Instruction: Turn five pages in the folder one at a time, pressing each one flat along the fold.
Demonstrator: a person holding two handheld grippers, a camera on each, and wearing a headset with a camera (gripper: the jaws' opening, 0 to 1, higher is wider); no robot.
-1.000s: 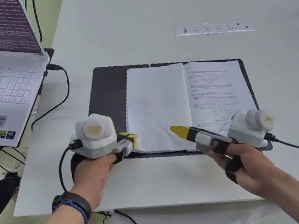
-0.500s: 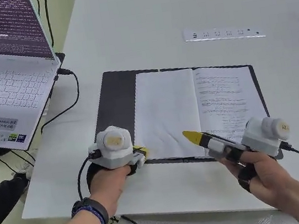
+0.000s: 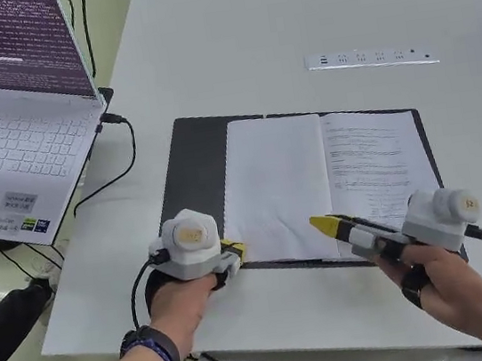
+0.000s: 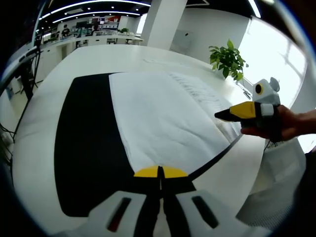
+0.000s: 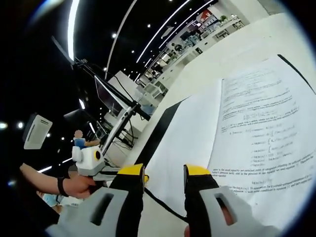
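Hovering lower centre, the released right gripper is sitting at the printed page lower edge; left gripper clenched empty, farther left

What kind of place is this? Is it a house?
Probably an office: a laptop on a big white table with power sockets, long ceiling lights over more desks, and a potted plant.

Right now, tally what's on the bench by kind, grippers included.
Folder: 1
Laptop: 1
Power strip: 1
Grippers: 2, left gripper and right gripper
Total: 5
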